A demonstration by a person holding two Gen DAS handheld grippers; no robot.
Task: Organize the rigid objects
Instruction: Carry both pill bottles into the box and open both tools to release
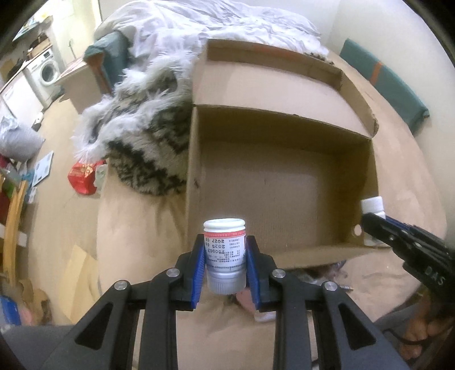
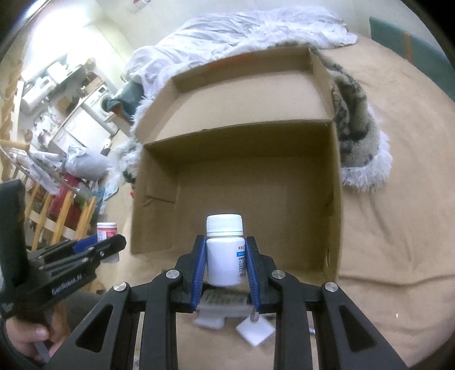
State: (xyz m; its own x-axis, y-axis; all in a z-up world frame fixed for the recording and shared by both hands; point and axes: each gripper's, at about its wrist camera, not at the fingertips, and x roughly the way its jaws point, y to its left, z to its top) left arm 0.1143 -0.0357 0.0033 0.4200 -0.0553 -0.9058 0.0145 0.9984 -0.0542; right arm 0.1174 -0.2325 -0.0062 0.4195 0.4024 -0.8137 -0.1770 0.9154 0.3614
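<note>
Left gripper (image 1: 225,263) clamped on a silver pill bottle (image 1: 225,256) with red-banded label and white cap, blue pads pressed to both sides, held above the near wall of an open cardboard box (image 1: 280,182). Right gripper (image 2: 226,263) clamped likewise on a white pill bottle (image 2: 224,253) with white screw cap, raised over the box's near edge. Box standing on a tan-covered bed (image 1: 136,227), its inside bare, lid flap folded back on the far side. Against the box's left wall, as the left wrist view shows it, a shaggy grey-and-black throw (image 1: 148,136); beyond the far flap, a crumpled white duvet (image 1: 227,25). Just short of the box's near wall, on the bed beneath the right gripper, a flat white packet (image 2: 256,331) and a grey-white box with printing, both blurred. Far off past the box's left side, a washing machine (image 1: 49,71) and cluttered wooden shelving (image 2: 65,205).
</note>
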